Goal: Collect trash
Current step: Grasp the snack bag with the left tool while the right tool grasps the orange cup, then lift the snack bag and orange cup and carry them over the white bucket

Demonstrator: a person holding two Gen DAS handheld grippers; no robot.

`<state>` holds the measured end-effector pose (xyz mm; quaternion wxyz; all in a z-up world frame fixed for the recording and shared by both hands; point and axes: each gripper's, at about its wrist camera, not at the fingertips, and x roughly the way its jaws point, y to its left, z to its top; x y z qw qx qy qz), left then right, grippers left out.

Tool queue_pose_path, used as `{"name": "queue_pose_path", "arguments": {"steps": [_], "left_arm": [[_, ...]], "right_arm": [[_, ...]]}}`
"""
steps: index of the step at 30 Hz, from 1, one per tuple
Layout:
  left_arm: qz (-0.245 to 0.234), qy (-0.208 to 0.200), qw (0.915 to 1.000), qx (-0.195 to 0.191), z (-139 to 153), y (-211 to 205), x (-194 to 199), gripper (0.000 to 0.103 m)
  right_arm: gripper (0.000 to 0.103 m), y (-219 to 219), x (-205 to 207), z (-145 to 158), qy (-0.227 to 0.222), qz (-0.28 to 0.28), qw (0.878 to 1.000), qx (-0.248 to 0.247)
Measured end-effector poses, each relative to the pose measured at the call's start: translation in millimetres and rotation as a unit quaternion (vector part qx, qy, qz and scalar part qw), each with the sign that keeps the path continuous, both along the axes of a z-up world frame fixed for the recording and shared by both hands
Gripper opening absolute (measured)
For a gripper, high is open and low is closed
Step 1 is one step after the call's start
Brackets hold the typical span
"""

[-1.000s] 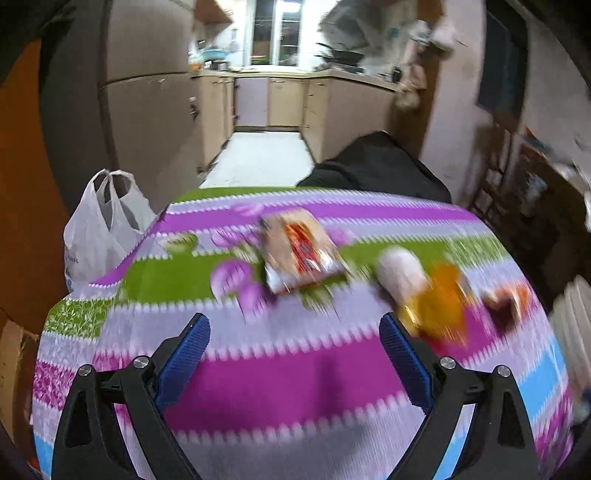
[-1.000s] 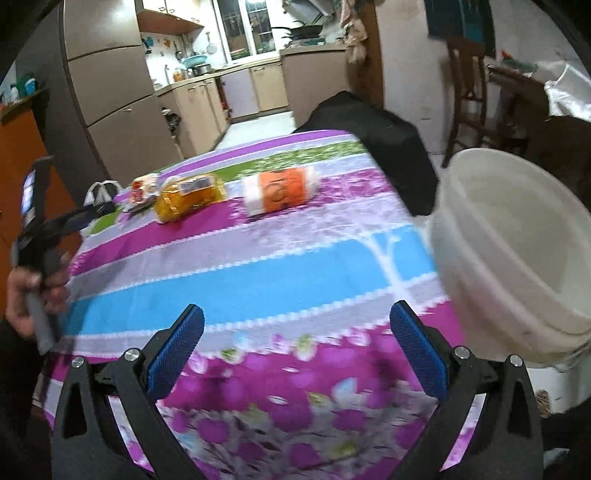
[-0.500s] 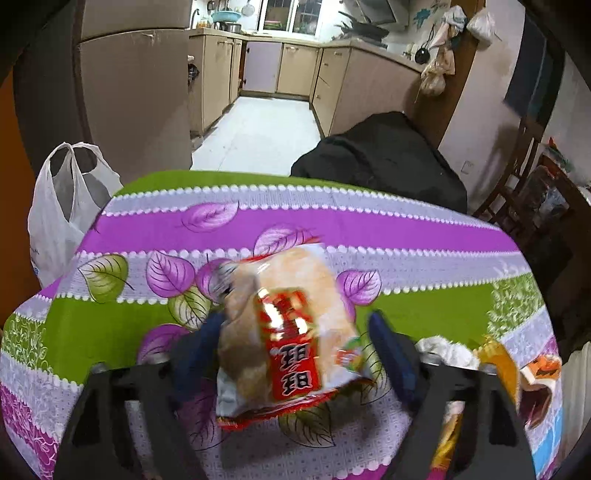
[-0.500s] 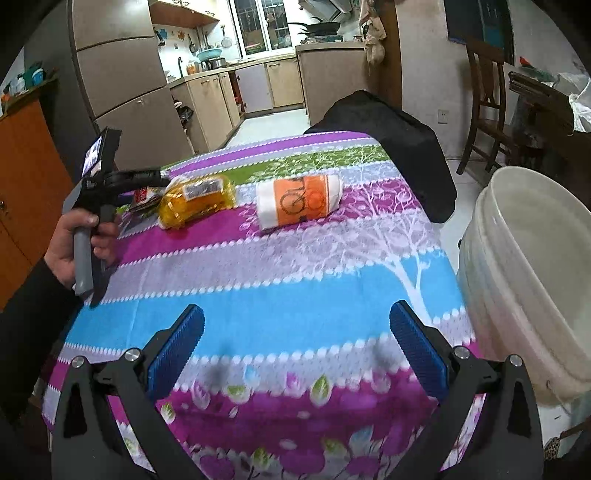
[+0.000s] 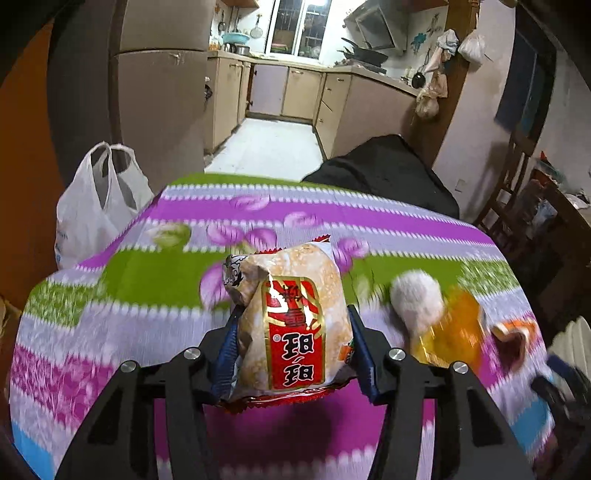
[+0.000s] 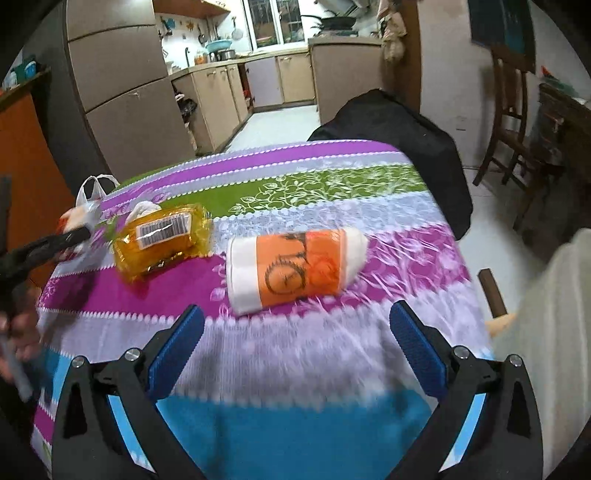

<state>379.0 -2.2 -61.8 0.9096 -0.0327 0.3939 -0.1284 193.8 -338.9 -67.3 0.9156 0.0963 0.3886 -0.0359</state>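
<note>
A lived-in home: dining space opening onto a kitchen. At the back, beige cabinets [image 5: 301, 92] in a galley under a lit window [image 5: 295, 27], with a blue basin [image 5: 235, 37] and pans on the worktop. Tall brown fridge [image 5: 159, 99] at the left. Tiled floor [image 5: 266, 146] between the units. Bags hung on the wall [image 5: 432, 92] by the doorway. Floral striped cloth [image 6: 332, 184] over the counter, wooden chair [image 6: 513, 122] to the right, white plastic bag [image 5: 96, 206] beside the counter's edge. Snack wrappers lying about, ordinary household clutter.
</note>
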Motion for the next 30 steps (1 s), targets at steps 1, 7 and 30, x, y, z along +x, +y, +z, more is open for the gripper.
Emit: {"name": "queue_pose_path", "arguments": {"steps": [1,7,30], "left_arm": [[-0.005,0.005,1.0000,-0.001,-1,2,-6,0.055],[-0.017,0.003,0.9998,0.011,2,2,-33,0.055],[-0.044,-0.026,0.9968,0.061,16,-31,-100,0.055]], "right_arm": [[0.097,0,7,-1,0.003,0.005,1.000,0.004],[0.097,-14,39,-11,0.025,-0.006,0.999,0.024],[0.086,26,-38,5,0.020,-0.008,0.998,0.065]]}}
